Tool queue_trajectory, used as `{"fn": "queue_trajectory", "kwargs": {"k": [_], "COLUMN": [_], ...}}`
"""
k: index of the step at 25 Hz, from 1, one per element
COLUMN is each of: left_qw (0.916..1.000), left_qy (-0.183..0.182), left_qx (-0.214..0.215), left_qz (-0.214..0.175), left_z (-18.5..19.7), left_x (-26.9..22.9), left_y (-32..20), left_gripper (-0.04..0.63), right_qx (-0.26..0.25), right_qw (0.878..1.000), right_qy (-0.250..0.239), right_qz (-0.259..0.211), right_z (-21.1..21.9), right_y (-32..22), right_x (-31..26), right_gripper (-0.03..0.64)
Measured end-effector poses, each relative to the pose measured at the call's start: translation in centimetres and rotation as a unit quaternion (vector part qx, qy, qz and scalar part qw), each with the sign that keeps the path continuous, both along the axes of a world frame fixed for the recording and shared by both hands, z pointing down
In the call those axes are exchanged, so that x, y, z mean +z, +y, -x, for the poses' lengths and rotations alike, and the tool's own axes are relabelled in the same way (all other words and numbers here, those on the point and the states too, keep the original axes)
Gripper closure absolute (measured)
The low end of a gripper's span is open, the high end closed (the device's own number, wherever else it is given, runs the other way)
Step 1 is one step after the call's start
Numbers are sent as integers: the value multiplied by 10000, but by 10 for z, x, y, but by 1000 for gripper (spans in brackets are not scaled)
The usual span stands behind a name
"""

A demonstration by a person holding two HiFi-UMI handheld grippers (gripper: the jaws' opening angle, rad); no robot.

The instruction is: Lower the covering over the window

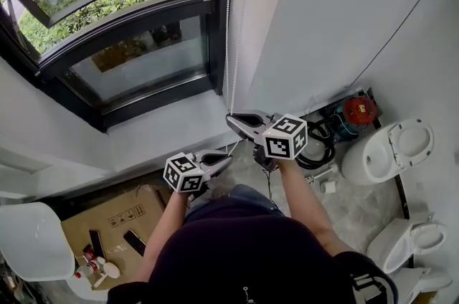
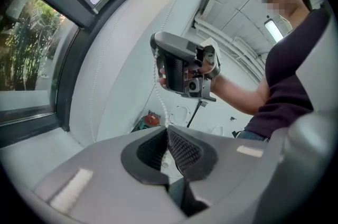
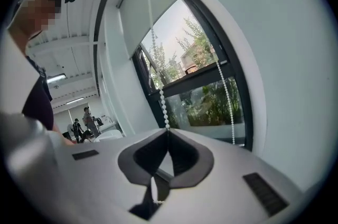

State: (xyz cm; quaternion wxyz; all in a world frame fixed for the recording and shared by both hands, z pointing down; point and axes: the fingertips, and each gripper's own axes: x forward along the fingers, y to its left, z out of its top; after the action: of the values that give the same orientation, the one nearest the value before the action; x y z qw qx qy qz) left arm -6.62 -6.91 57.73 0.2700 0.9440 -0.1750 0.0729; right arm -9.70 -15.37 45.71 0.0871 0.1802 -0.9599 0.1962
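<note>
While the smooth white blind [image 3: 138,14] covers only the upper part of the dark-framed window [image 1: 136,62], its bead cord [image 1: 229,23], a thin string of small round white balls, hangs straight down beside the frame's right edge. The right gripper [image 1: 231,118] has its grey, wedge-shaped jaws pinched together on that bead cord. The left gripper [image 1: 226,159], lower down, is clamped on the same cord between black, crosshatch-textured pads [image 2: 182,150].

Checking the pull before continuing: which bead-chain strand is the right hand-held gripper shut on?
The taut strand pinched in the right hand-held gripper; the other strand hangs free nearer the wall, untouched.
</note>
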Motion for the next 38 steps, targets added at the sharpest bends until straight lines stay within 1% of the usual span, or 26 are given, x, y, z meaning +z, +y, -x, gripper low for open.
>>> {"fn": "queue_trajectory", "kwargs": {"k": [4, 8, 10, 12, 14, 16, 18, 19, 20, 23, 24, 25, 26, 28, 30, 31, 32, 33, 34, 35, 36, 37, 38], "left_qw": [9999, 9998, 9998, 9997, 9993, 9975, 9937, 9910, 9880, 9785, 9758, 9744, 9738, 9708, 9643, 9602, 9570, 9563, 9576, 9585, 9576, 9552, 9527], "left_qy": [15, 3, -32, -77, -82, -21, 193, 336, 462, 623, 590, 466, 242, -305, -730, -861, -872, -700, -347, 103, 540, 887, 1117], "left_qx": [-80, -95, -81, -90, -184, -423, -700, -817, -912, -1041, -1044, -1009, -907, -573, -251, -127, -59, -72, -160, -289, -431, -572, -703], "left_qz": [-123, -158, -172, -201, -310, -560, -858, -1004, -1155, -1670, -1827, -1955, -2072, -2311, -2533, -2653, -2765, -2837, -2854, -2833, -2798, -2764, -2739], "left_z": [0, -3, -3, -1, 2, 9, 18, 23, 27, 35, 36, 36, 34, 25, 16, 12, 9, 8, 8, 11, 16, 22, 28], "left_x": [-5, -8, -8, -9, -15, -27, -49, -63, -78, -124, -138, -149, -154, -158, -161, -164, -169, -180, -195, -212, -229, -242, -251], "left_y": [-5, -8, -8, -10, -15, -24, -35, -40, -45, -54, -55, -55, -54, -49, -41, -37, -33, -30, -29, -28, -29, -31, -33], "left_gripper": [581, 581, 581, 581, 580, 580, 562, 535, 528, 528, 528, 528, 528, 518, 514, 511, 506, 489, 471, 471, 471, 471, 471], "right_qx": [-197, -256, -301, -270, -264, -287, -289, -284, -280, -291, -307, -329, -353, -379, -379, -373, -361, -345, -330, -318, -313, -311, -312], "right_qw": [9986, 9975, 9969, 9971, 9973, 9972, 9972, 9971, 9971, 9969, 9969, 9969, 9968, 9968, 9969, 9969, 9969, 9969, 9969, 9969, 9969, 9969, 9969], "right_qy": [488, 536, 546, 441, 404, 427, 466, 483, 495, 514, 508, 497, 488, 482, 464, 464, 480, 506, 531, 546, 553, 555, 555], "right_qz": [33, 386, 484, 561, 561, 535, 511, 508, 509, 512, 512, 516, 518, 506, 512, 513, 504, 488, 473, 463, 459, 456, 454], "right_z": [2, -4, -7, -9, -10, -11, -13, -15, -17, -18, -17, -15, -14, -12, -12, -12, -14, -15, -16, -16, -16, -17, -17], "right_y": [7, 17, 21, 22, 23, 24, 23, 23, 22, 23, 23, 24, 25, 27, 27, 26, 26, 25, 25, 24, 23, 22, 23], "right_x": [30, 58, 66, 67, 67, 67, 67, 68, 68, 68, 68, 67, 67, 66, 66, 66, 66, 67, 67, 67, 67, 68, 68], "right_gripper": [603, 603, 603, 603, 603, 603, 603, 603, 603, 603, 603, 603, 603, 603, 603, 603, 603, 603, 603, 603, 603, 603, 603]}}
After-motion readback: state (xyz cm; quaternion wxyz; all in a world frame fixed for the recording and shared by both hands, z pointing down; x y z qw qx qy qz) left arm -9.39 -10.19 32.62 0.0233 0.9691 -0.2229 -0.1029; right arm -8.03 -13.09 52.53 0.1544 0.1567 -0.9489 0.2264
